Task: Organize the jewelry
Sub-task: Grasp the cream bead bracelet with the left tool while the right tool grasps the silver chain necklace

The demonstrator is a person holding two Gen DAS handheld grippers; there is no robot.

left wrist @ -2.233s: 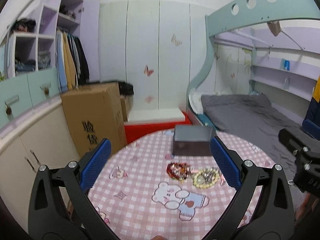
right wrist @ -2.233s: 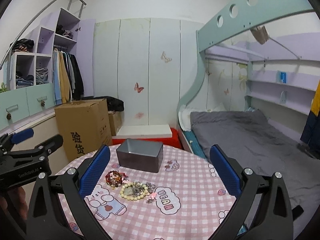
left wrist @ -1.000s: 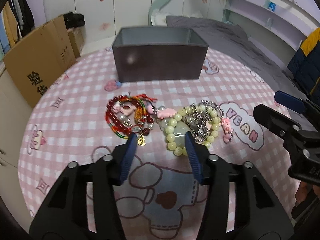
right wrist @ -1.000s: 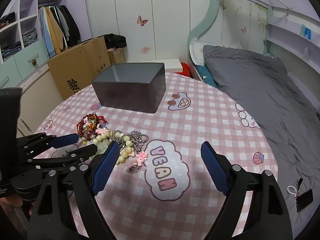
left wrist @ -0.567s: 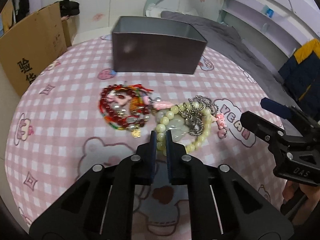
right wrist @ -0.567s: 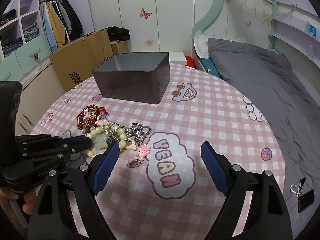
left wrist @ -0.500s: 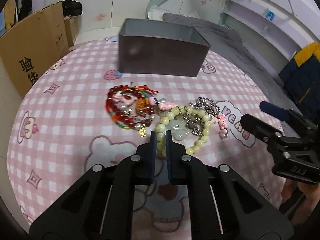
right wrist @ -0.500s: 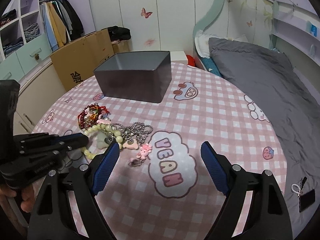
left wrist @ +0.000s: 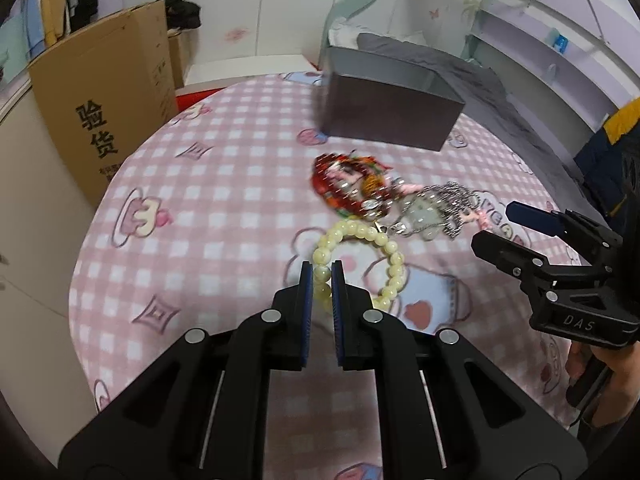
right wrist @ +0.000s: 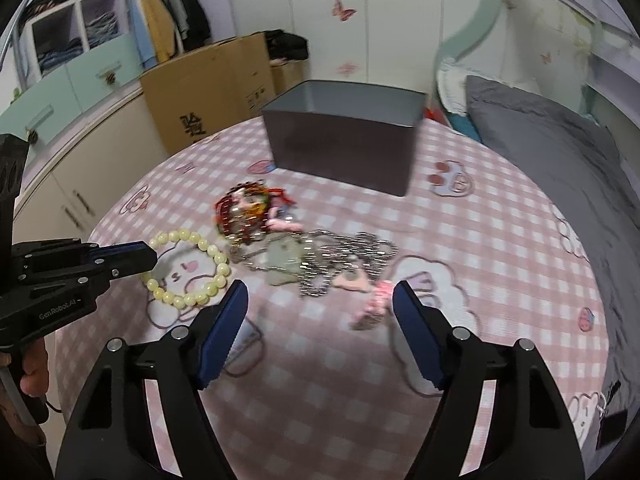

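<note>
The left gripper is pinched on the near side of the pale bead bracelet, in the lower middle of the left wrist view; the rest of the loop lies on the pink checked tablecloth, just clear of the pile it sat beside. The right gripper stands spread, its jaws having just narrowed a little with nothing pressed between them; it hovers low in its own frame, just short of the silver chain tangle and the pink charm.

The grip takes only a bead or two, so the round beads could roll out from between the flat pads if the lift is quick, and the bracelet would drop to the cloth or over the table edge; a stretchy cord, if that is what it is, could also spring. The red bead bundle lies near the far end of the loop; whether any thread still catches it cannot be told through the blur, and a snag would drag the pile along. The dark open box, in the upper middle of the right view, is presumably the target; a swinging loop could catch its rim and hang outside. The right gripper closing onto the chain may gather the charm and pendant together.
</note>
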